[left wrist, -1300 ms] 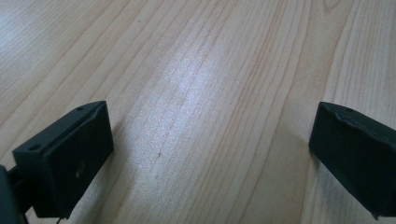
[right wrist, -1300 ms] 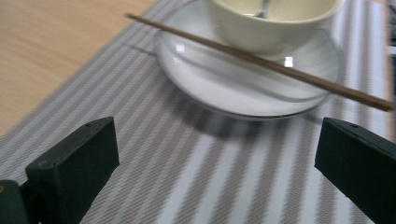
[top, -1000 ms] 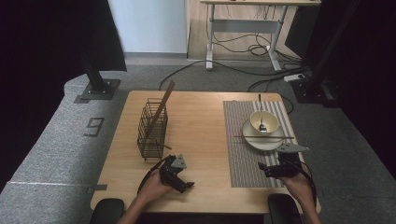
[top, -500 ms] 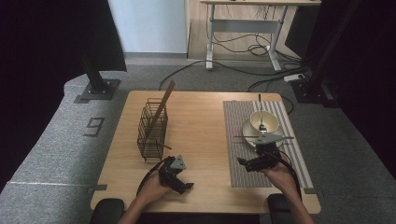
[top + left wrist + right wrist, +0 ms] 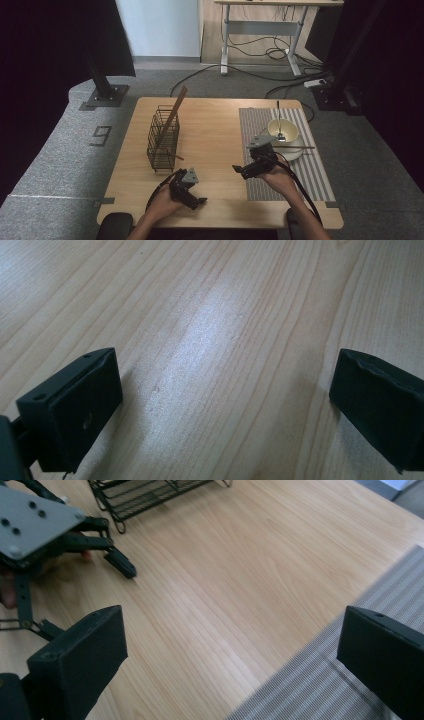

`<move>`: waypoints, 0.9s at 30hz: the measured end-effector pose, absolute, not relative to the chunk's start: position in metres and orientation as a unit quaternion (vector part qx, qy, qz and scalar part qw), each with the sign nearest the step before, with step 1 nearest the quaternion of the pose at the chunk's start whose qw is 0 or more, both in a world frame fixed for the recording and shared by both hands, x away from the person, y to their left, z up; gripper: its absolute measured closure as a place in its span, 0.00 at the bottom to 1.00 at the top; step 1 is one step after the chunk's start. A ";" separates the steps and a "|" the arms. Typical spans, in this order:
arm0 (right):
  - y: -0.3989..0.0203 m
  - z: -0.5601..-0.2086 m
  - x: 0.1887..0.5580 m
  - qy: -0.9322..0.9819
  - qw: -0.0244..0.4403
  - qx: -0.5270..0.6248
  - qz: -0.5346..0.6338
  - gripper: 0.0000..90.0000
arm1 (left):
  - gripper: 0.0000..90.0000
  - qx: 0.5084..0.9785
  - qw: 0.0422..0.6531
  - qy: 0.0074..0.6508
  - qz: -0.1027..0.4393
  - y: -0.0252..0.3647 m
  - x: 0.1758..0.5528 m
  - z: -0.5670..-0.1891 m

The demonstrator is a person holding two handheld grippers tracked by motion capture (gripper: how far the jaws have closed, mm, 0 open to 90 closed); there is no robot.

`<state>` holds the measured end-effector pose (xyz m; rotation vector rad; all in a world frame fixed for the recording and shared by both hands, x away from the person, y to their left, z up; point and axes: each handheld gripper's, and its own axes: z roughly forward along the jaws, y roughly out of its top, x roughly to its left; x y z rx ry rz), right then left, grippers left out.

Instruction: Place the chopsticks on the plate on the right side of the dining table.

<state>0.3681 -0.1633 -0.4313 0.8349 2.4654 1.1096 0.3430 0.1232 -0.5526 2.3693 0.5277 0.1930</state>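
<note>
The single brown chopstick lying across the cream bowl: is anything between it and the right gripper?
Nothing visible. The right gripper hovers open over the striped grey placemat's left edge, and only bare mat separates it from the brown chopstick on the cream bowl.

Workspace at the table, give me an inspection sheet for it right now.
Surface: wooden table, striped mat at its right.
Job's things: wire basket holding a chopstick; bowl with a spoon; second chopstick across its plate.
Clutter: nothing seen.
Grippers: left claw open, low over bare wood; right claw open at the mat's edge.
Cables: one trails from each gripper; more on the floor.
Surroundings: desk frame, grey carpet.
</note>
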 end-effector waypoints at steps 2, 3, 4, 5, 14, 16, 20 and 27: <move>-0.154 -0.431 0.370 0.864 0.154 0.283 0.387 0.00 | 0.00 0.914 0.345 0.202 0.074 0.123 0.342 -0.552; -0.150 -0.430 0.371 0.864 0.150 0.280 0.390 0.00 | 0.00 0.914 0.345 0.201 0.074 0.123 0.342 -0.552; -0.146 -0.430 0.373 0.864 0.145 0.279 0.393 0.00 | 0.00 0.914 0.345 0.201 0.073 0.123 0.342 -0.552; -0.142 -0.429 0.374 0.864 0.143 0.276 0.395 0.00 | 0.00 0.914 0.345 0.201 0.073 0.123 0.342 -0.553; -0.106 -0.425 0.383 0.869 0.133 0.251 0.405 0.00 | 0.00 0.915 0.344 0.198 0.071 0.123 0.340 -0.553; -0.099 -0.424 0.385 0.870 0.126 0.249 0.406 0.00 | 0.00 0.915 0.344 0.197 0.072 0.123 0.340 -0.552; -0.083 -0.423 0.388 0.871 0.114 0.245 0.410 0.00 | 0.00 0.915 0.344 0.197 0.072 0.123 0.340 -0.552; -0.059 -0.419 0.387 0.872 0.106 0.229 0.420 0.00 | 0.00 0.915 0.344 0.197 0.072 0.123 0.341 -0.552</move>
